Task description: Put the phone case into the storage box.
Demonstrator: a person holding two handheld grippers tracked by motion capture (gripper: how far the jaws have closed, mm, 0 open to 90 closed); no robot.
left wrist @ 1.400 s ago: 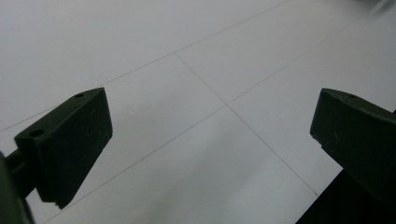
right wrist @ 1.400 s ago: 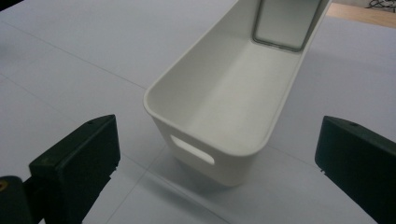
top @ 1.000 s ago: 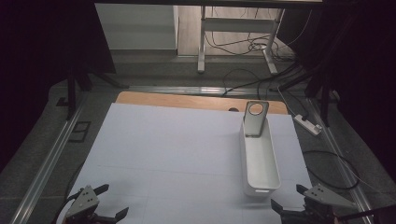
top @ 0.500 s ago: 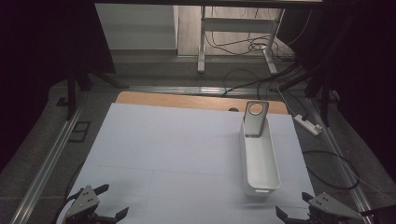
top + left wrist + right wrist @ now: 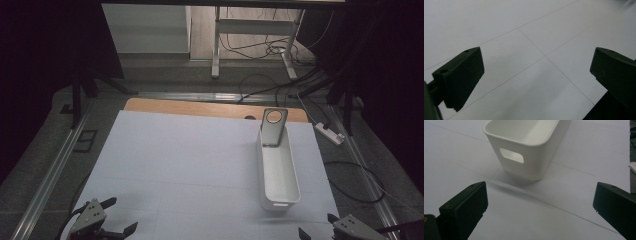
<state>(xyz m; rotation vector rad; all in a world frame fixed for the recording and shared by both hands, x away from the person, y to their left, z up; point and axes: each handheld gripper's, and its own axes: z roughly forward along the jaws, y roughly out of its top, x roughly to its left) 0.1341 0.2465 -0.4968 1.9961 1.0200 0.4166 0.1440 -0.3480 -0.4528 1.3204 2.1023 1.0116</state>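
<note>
While both grippers sit low at the near edge of the table, the scene reads as follows.

Bin: a long, narrow white plastic bin (image 5: 278,170) stands upright on the right half of the table, its length running away from the person; in the right gripper view the bin (image 5: 526,143) shows rounded corners, a smooth rim, an empty pale inside and a rounded slot handle cut through its near end wall.

Grey piece: a flat grey piece with a round hole (image 5: 273,126) leans upright at the far end of the bin — whether it rests inside or just against the end wall cannot be told.

Table: the table (image 5: 190,165) is covered in white sheeting marked by thin seam lines, with a strip of bare wood along its far edge.

Left gripper: the left gripper (image 5: 111,218) is at the near left corner, well apart from the bin; its jaws are spread wide with nothing between them, over a crossing of seam lines.

Right gripper: the right gripper (image 5: 316,226) is at the near right edge, near the bin's near end but not touching it — jaws parted wide and empty, the handle slot ahead of them.
</note>
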